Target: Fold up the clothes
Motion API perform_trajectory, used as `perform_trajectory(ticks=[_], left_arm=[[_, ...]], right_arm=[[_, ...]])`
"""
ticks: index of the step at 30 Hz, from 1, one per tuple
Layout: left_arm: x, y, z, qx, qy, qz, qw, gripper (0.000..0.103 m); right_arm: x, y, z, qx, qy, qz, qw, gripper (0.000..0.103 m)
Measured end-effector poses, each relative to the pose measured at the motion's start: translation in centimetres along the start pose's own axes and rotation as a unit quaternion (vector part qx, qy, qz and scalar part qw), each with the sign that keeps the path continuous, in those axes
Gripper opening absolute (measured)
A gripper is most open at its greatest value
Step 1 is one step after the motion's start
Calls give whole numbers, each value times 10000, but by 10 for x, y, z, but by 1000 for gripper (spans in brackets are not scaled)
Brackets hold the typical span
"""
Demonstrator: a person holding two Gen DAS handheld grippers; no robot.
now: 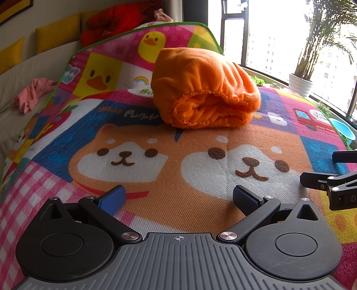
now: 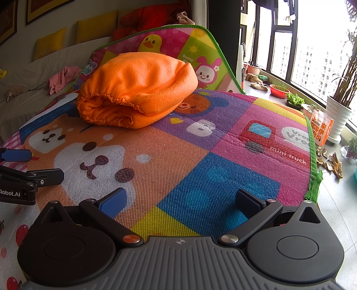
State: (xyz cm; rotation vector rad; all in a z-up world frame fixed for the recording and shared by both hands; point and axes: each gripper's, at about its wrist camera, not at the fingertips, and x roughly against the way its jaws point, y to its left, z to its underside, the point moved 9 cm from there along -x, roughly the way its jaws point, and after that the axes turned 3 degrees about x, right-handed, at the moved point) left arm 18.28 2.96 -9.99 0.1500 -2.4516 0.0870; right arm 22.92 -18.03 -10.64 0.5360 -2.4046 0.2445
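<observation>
**Operator:** At that moment both tools sat low over the play mat (image 1: 178, 196). My left gripper (image 1: 179, 197) had its fingers spread wide with nothing between them, only mat. The right gripper (image 2: 181, 201) was the same: fingers apart, empty.

**Colleague:** And the clothing?

**Operator:** The orange garment (image 1: 205, 89) lay further out on the mat, well apart from both tools, already in a thick folded bundle with the gathered elastic hem facing me. From the left camera it sat ahead and slightly right of the fingers; from the right camera the bundle (image 2: 138, 89) sat ahead and clearly off to the left.

**Colleague:** So which hand was nearer?

**Operator:** I judged the left, since the bundle was closer to its centre line. Its long axis ran roughly across my view, left to right, so any next grip would have come at the near hem edge.

**Colleague:** Anything beyond it?

**Operator:** A pink cloth (image 1: 33, 93) on the sofa (image 1: 26, 73), off the mat, and red bedding (image 1: 118, 20) at the back.
</observation>
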Motion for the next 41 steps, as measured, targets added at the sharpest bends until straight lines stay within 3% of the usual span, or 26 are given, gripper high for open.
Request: perform_trajectory(ticks=[41], left_arm=[[0, 0, 0, -8, -15, 46, 10000, 103]], right_arm=[[0, -1, 0, -6, -5, -9, 10000, 103]])
